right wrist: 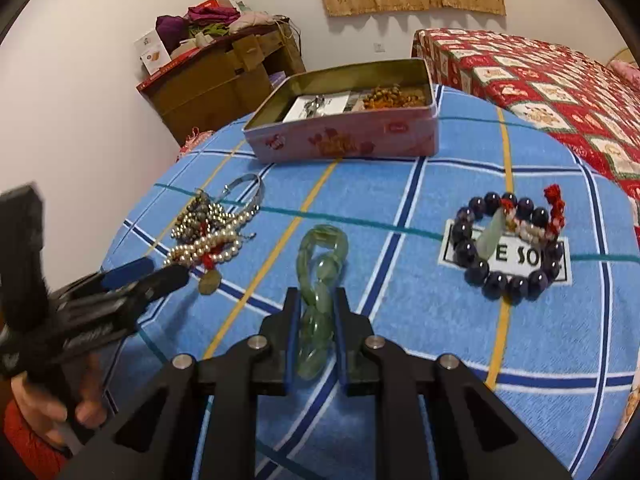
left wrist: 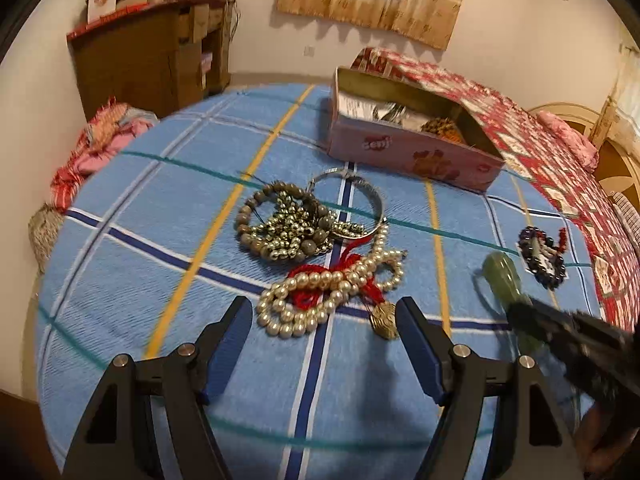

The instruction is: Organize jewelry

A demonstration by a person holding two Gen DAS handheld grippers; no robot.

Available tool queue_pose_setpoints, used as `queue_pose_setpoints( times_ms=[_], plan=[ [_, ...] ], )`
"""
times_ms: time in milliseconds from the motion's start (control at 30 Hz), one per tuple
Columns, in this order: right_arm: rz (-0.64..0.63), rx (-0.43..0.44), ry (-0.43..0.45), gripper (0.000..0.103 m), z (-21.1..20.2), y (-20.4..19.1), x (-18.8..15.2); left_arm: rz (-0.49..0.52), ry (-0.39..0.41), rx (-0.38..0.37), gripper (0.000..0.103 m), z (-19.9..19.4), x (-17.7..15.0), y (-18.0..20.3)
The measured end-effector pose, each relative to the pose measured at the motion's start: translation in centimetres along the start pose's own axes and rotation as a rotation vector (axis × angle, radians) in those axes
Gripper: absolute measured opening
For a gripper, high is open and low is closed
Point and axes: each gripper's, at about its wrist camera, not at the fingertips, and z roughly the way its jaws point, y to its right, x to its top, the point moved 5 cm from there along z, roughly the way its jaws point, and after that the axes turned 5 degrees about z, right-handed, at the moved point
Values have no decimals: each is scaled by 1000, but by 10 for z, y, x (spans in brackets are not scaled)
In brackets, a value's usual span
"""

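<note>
My right gripper [right wrist: 317, 294] is shut on a green jade bracelet [right wrist: 320, 276] over the blue checked cloth [right wrist: 400, 312]; the same bracelet [left wrist: 502, 280] shows at the right of the left wrist view. My left gripper [left wrist: 326, 308] is open just in front of a pearl necklace [left wrist: 320, 300] tangled with red cord and a gold pendant [left wrist: 384, 320]. Behind it lie a beaded bracelet pile [left wrist: 280, 224] and a silver bangle [left wrist: 360, 196]. A dark bead bracelet [right wrist: 508, 244] lies to the right. The pink tin box [right wrist: 348, 120] stands open at the back with jewelry inside.
A bed with a red patterned cover [right wrist: 540, 80] stands at the right. A wooden cabinet [right wrist: 224, 76] piled with clothes is at the back left. A hand [right wrist: 52, 408] holds the left gripper's handle at the lower left of the right wrist view.
</note>
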Motion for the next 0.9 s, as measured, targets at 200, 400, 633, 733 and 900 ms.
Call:
queue_pose_setpoints(
  times_ms=[200, 400, 633, 733, 900],
  plan=[
    [33, 26, -24, 18, 5, 5, -2, 18, 3, 26, 52, 4, 8, 1],
    [48, 40, -22, 18, 5, 7, -3, 107, -13, 20, 12, -9, -10, 14],
    [49, 39, -20, 18, 5, 7, -2, 154, 56, -72, 8, -54, -20, 36],
    [44, 35, -16, 18, 4, 7, -2, 146, 72, -51, 14, -57, -10, 35],
    [49, 28, -10, 18, 3, 8, -2, 155, 58, -87, 47, -34, 3, 43]
  ],
)
